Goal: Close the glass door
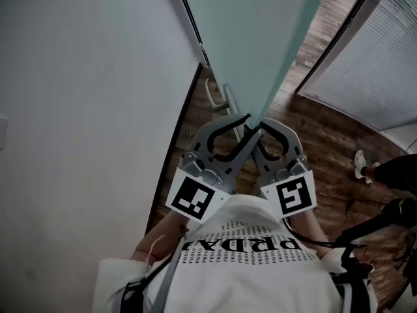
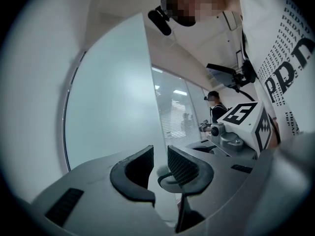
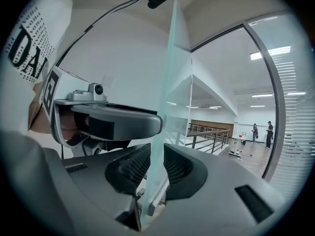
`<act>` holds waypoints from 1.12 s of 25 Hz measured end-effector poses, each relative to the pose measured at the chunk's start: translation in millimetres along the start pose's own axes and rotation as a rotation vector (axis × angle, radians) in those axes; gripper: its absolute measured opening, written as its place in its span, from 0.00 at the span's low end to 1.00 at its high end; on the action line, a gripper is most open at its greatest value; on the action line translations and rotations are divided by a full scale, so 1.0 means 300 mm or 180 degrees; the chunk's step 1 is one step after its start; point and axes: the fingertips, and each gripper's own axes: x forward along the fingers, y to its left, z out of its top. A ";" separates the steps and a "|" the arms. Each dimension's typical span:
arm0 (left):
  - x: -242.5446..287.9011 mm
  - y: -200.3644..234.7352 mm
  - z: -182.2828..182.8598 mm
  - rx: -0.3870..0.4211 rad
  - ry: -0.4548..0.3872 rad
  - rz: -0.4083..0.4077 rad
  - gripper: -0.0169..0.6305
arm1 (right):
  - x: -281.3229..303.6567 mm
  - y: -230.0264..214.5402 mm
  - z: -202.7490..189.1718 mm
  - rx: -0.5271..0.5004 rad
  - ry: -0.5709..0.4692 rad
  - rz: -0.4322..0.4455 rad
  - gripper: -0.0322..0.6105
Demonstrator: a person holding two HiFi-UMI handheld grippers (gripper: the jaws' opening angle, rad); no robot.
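At the free edge of the glass door [image 1: 260,38] both of my tools meet; the leaf stands swung out from the white wall [image 1: 85,109], edge-on to me, so I judge it open rather than shut in its frame; my right gripper [image 3: 156,156] straddles that edge with a ribbed pad pressed against each face of the glass, clamped on it; my left gripper [image 2: 160,159], on the wall side of the door, has its fingers a narrow gap apart around something pale and rounded, perhaps the metal handle [image 1: 229,102] or the edge itself, and whether they bear on it I cannot tell; the two tools sit almost touching each other beside the door. What worries me: smooth glass gives the pads little to bite, so a sideways pull could slide them off the edge; any twist of my wrist would lever against the pane; and the tool on the wall side could get trapped between door and wall as the gap narrows.
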 end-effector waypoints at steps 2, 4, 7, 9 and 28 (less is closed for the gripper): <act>-0.008 -0.015 -0.007 0.0046 -0.0042 -0.0033 0.17 | -0.009 0.008 -0.010 -0.0016 0.0005 -0.0012 0.15; -0.024 -0.021 -0.022 0.0075 -0.0080 -0.0068 0.17 | -0.009 0.020 -0.022 -0.0021 0.0053 0.0006 0.15; -0.062 -0.028 -0.049 0.0144 -0.0149 -0.0027 0.10 | 0.003 0.034 -0.036 -0.0025 0.0095 0.0087 0.15; -0.092 -0.029 -0.076 0.0132 -0.0191 0.0120 0.03 | 0.005 0.040 -0.047 -0.0079 0.0100 0.0138 0.15; 0.026 -0.025 -0.164 -0.0201 -0.0249 -0.0139 0.03 | -0.061 -0.173 -0.069 -0.0071 0.0111 -0.0492 0.11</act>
